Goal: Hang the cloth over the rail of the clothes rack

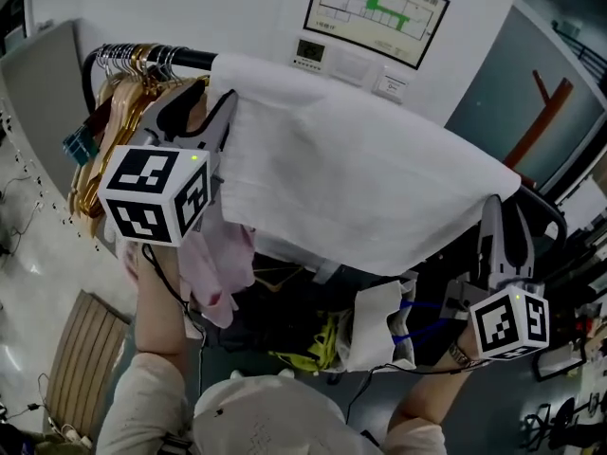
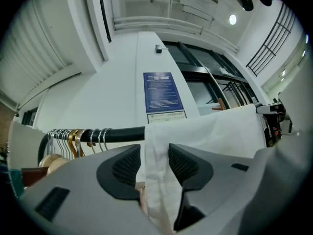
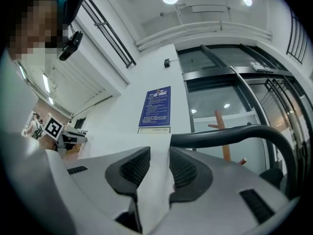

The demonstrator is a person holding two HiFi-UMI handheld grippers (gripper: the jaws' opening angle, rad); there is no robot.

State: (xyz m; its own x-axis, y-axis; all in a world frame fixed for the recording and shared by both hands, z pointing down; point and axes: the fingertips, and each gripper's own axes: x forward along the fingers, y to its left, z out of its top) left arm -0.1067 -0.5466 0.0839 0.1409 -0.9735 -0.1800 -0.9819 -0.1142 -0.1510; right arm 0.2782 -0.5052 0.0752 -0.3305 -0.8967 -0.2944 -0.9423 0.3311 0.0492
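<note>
A white cloth (image 1: 360, 178) lies draped over the black rail (image 1: 190, 58) of the clothes rack and hangs down on my side. My left gripper (image 1: 201, 107) is at the cloth's left edge. In the left gripper view its jaws (image 2: 155, 163) stand apart around a hanging fold of the cloth (image 2: 205, 136), with a small gap at the left pad; the rail (image 2: 122, 133) runs just behind. My right gripper (image 1: 505, 211) is at the cloth's right edge. Its jaws (image 3: 159, 165) are closed on the cloth edge (image 3: 156, 185), beside the curved rail end (image 3: 220, 136).
Several wooden and metal hangers (image 1: 123, 74) crowd the rail's left end. A pink garment (image 1: 223, 263) hangs under the left gripper. Dark clothes, a yellow-green item (image 1: 313, 344) and a white bag (image 1: 379, 325) sit below the rack. A wall with a blue notice (image 2: 164, 92) stands behind.
</note>
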